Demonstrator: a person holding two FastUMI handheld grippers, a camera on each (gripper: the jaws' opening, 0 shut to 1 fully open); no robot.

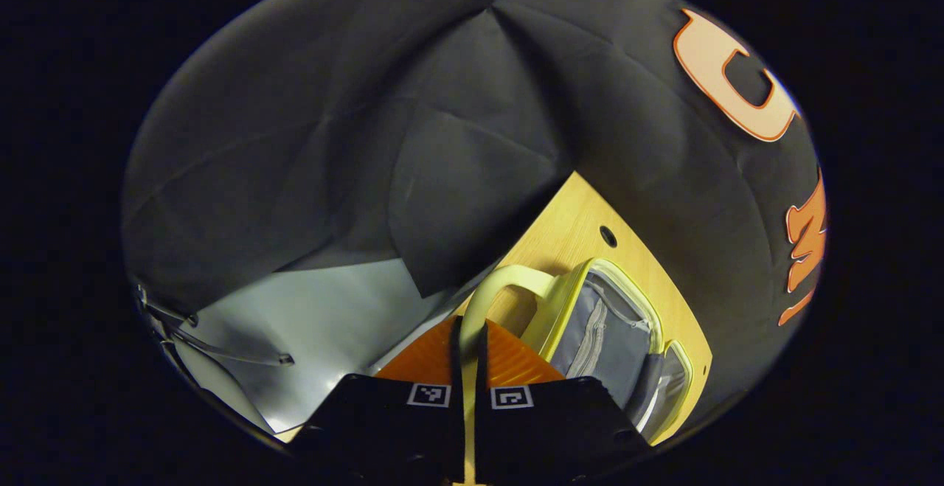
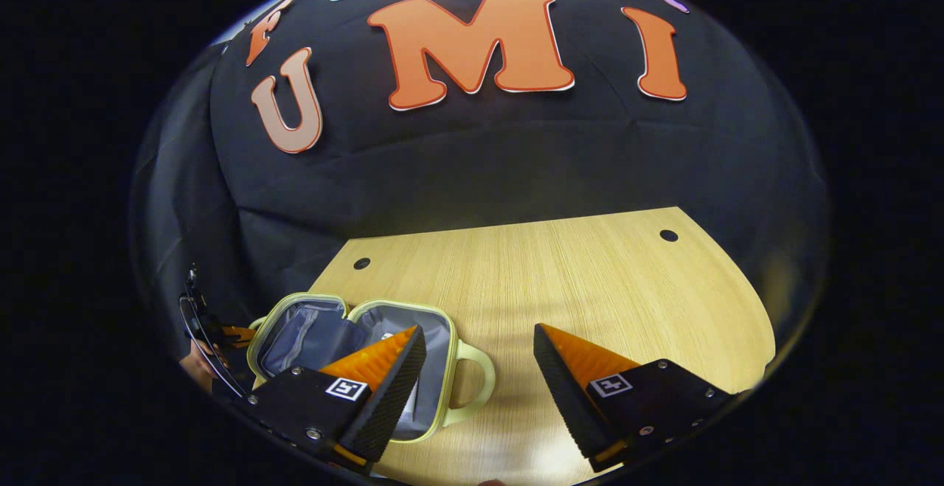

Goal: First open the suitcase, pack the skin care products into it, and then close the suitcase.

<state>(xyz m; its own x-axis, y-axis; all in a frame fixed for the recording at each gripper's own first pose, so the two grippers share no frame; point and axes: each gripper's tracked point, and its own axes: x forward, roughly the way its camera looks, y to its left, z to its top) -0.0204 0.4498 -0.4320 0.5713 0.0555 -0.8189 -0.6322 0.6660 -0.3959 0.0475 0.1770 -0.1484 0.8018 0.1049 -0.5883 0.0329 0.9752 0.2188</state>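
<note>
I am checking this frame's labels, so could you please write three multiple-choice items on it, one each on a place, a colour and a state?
1. Where is the suitcase?
A. On the wooden table
B. On a chair
C. Hanging on the wall

2. What colour is the suitcase's handle?
A. Red
B. Pale yellow-green
C. Blue

3. How does the right gripper stand?
A. Shut on a bottle
B. Shut on the handle
C. Open, holding nothing

Answers: 1 A, the case lies open on the tabletop; 2 B, handle and rim share that tint; 3 C, its fingers stand wide apart over bare table.
</note>
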